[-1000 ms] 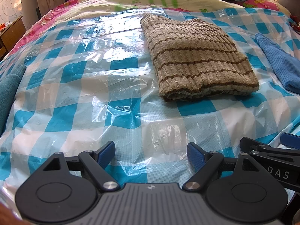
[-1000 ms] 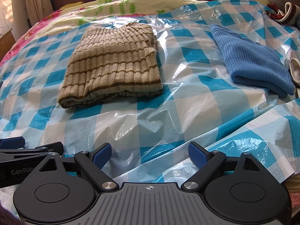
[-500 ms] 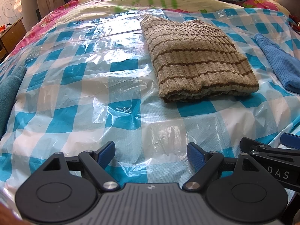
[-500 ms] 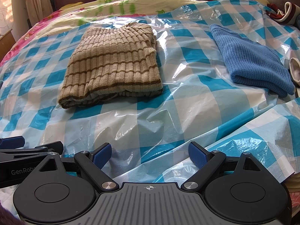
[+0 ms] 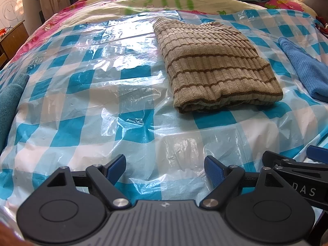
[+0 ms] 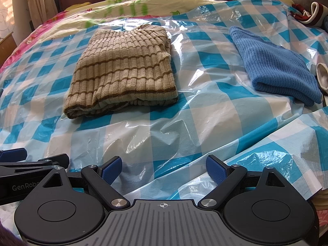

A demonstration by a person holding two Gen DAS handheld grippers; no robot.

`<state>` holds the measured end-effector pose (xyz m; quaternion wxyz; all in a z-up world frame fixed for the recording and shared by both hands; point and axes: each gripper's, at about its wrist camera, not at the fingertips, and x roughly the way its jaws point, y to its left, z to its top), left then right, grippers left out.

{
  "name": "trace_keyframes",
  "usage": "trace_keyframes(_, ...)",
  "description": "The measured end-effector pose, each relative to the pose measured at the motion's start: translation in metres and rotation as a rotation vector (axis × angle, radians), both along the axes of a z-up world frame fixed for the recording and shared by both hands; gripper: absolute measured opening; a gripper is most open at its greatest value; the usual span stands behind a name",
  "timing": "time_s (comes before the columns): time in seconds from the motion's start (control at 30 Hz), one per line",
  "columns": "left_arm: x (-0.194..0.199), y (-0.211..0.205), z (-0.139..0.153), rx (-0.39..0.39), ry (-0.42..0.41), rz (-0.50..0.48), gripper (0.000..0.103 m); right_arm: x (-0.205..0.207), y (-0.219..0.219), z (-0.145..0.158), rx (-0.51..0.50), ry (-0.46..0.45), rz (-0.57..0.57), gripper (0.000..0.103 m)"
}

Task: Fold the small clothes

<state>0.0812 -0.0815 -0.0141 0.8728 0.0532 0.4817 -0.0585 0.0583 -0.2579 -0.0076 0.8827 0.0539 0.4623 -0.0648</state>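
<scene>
**Tongs idling apart, striped sweater lying folded**

Hovering low at the near edge of the bed: left tongs [image 5: 165, 167] and right tongs [image 6: 162, 167], side by side, both spread wide apart and gripping nothing. Showing almost no shift against the frames from a second ago, only a slight tilting of the left view; probably pausing between garments rather than working a fold.

Stretching ahead, a crinkled blue-and-white checked plastic sheet [image 5: 131, 123] covering the bed, bare and open between the tongs and the clothes, giving free room for reaching forward. Bunching into a raised ridge near the right tongs, likely to snag on a low sweep.

Lying further on, well apart from both tongs, the beige ribbed sweater with brown stripes [image 6: 123, 69], already folded into a neat rectangle, thick fold edge facing the tongs. Resting to its right, separate from it, a folded blue knitted garment [image 6: 274, 65], close to the sheet's right edge. Looking finished, judging by both.
</scene>
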Motion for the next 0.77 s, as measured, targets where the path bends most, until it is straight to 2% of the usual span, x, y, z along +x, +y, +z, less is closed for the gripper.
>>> trace_keyframes(0.77, -0.0023, -0.0013, 0.0006, -0.003, -0.009, 0.006, 0.085, -0.0003, -0.0001, 0.0, 0.0, 0.0, 0.001, 0.091)
